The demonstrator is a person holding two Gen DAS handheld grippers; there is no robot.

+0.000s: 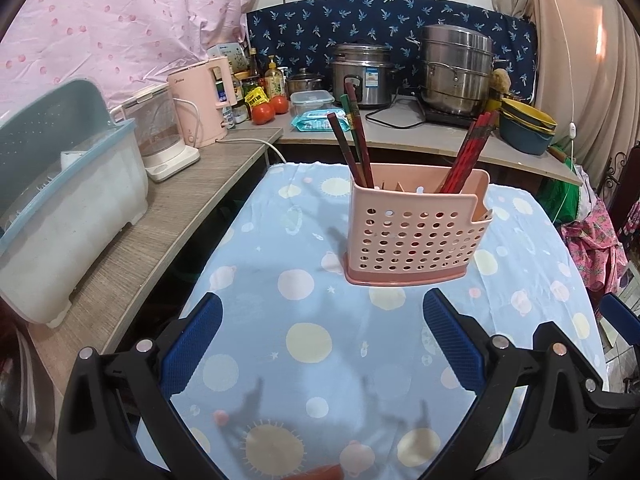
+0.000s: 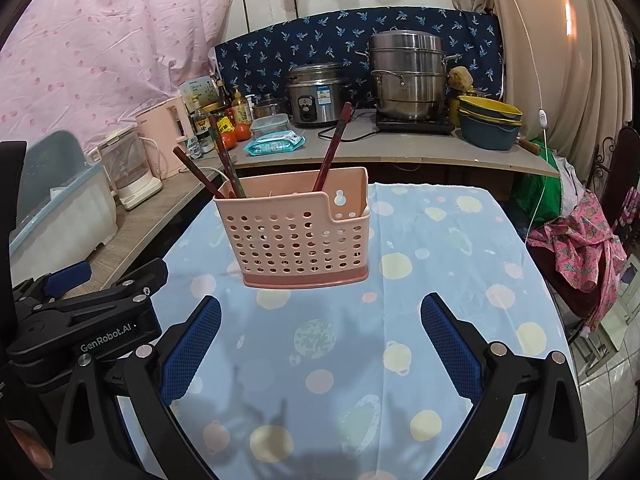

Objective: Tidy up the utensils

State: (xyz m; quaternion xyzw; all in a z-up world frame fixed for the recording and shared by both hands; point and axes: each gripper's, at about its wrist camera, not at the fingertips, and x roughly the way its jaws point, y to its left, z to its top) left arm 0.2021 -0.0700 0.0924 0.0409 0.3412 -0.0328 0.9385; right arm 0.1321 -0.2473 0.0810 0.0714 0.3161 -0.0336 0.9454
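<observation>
1. While both tools hang back over the table (image 1: 248, 240), the pink utensil holder (image 1: 416, 228) stands upright in the middle of the blue planet-print cloth, so this looks like either the very start or the very end of the sorting
2. Left hand-held gripper (image 1: 322, 344) is spread wide and carrying nothing; right hand-held gripper (image 2: 320, 344) is the same, wide and empty
3. Chopsticks are already in the holder: a dark bunch (image 1: 354, 140) leaning in the left compartment and a red bunch (image 1: 470, 152) in the right one. The middle slots are hard to read
4. There's a reddish sliver (image 1: 320, 472) at the bottom edge of the left view, can't tell what it is
5. No loose utensil is clearly visible on the cloth, so my guess is the next move means finding one first, then pinching it narrow and lowering it into a slot without tipping the light plastic holder
</observation>
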